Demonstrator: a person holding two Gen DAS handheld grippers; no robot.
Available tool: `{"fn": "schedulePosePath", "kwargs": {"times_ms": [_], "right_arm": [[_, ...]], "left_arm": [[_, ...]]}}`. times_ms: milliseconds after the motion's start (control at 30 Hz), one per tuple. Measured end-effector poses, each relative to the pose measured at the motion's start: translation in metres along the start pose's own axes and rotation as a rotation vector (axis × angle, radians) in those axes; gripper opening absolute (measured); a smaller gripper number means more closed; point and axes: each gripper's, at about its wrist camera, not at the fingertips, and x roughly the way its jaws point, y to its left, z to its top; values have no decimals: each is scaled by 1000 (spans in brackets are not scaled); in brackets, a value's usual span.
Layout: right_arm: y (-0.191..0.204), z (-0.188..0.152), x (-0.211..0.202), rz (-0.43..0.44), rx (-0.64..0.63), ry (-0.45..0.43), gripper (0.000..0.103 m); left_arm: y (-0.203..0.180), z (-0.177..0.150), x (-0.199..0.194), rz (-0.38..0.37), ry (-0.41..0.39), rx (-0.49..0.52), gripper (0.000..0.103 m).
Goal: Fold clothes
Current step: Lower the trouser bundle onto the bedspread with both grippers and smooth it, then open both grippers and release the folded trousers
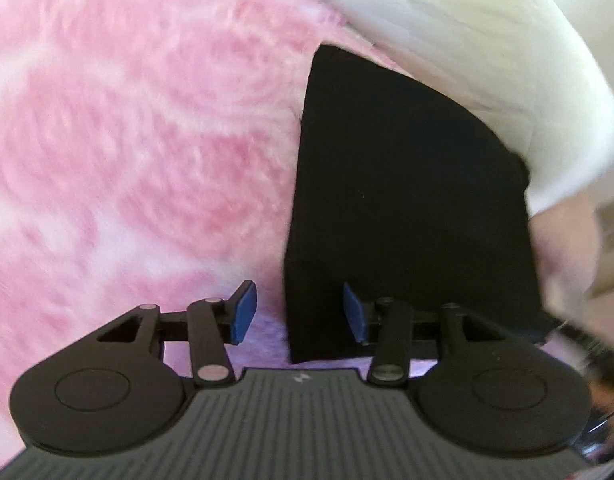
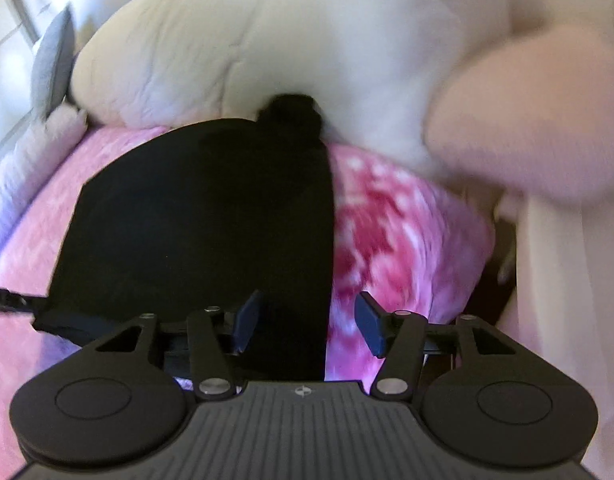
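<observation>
My black garment (image 2: pixel 195 216) lies flat on the pink blanket (image 1: pixel 127 140), folded into a neat-edged panel, both my left gripper (image 1: pixel 295 312) and right gripper (image 2: pixel 309 322) spread over its edges, pinching nothing, so probably another fold remains.

Left black two-finger gripper (image 1: pixel 298 312) with blue pads: jaws apart, nothing pinched, angled downward. Right black two-finger gripper (image 2: pixel 309 322), blue pads: jaws apart, nothing clamped, also angled downward.
</observation>
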Motion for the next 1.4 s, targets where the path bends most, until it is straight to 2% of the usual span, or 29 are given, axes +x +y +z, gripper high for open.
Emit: {"fn": "schedulePosePath", "kwargs": {"times_ms": [67,167,200,233,267,300,400,567,633,667,700,733,767,800,867,933,967,1000,1067,1133,1267,1400], "right_arm": [[-8,0,8,55,88,18,57],[-18,2,18,112,190,41,56],[-17,3,21,122,194,51,48],[-15,4,24,112,182,57,46],[-13,5,24,98,166,63,39],[-13,5,22,89,158,69,27],[-18,6,10,118,181,98,19],[-20,4,17,117,167,147,20],[-20,3,17,114,150,144,20],[-19,3,17,110,136,141,23],[-20,2,16,101,133,138,32],[-21,2,15,90,135,135,38],[-21,2,13,84,139,127,47],[-19,3,9,74,131,115,50],[-13,3,-2,48,105,87,54],[-3,1,-18,27,78,59,72],[3,-1,-26,14,65,45,81],[9,-5,-35,5,49,34,84],[23,-12,-52,-15,20,15,88],[36,-23,-67,-35,10,10,88],[62,-44,-103,-77,14,3,88],[94,-65,-143,-112,-4,-2,88]], "left_arm": [[0,3,11,-36,20,-42,44],[-10,4,14,-23,21,-1,37],[-12,3,12,-20,15,9,33],[-11,1,7,-23,6,8,26],[-11,-2,0,-23,-6,11,21],[-11,-7,-9,-22,-19,16,16],[-9,-15,-17,-15,-12,35,16],[-7,-12,-1,21,11,42,18],[-9,-12,-4,45,6,62,23],[-11,-13,-6,60,1,70,26],[-12,-13,-9,75,-3,78,34],[-14,-15,-13,94,-12,91,34],[-17,-19,-20,120,-29,111,33],[-22,-22,-27,147,-44,131,34],[-34,-32,-43,194,-72,169,44],[-47,-45,-60,233,-100,201,60],[-53,-52,-67,241,-114,208,65],[-60,-59,-73,250,-128,218,67],[-74,-74,-82,269,-154,248,68],[-85,-88,-89,277,-174,260,81],[-99,-119,-112,270,-214,256,91],[-117,-158,-160,248,-253,271,102]]}}
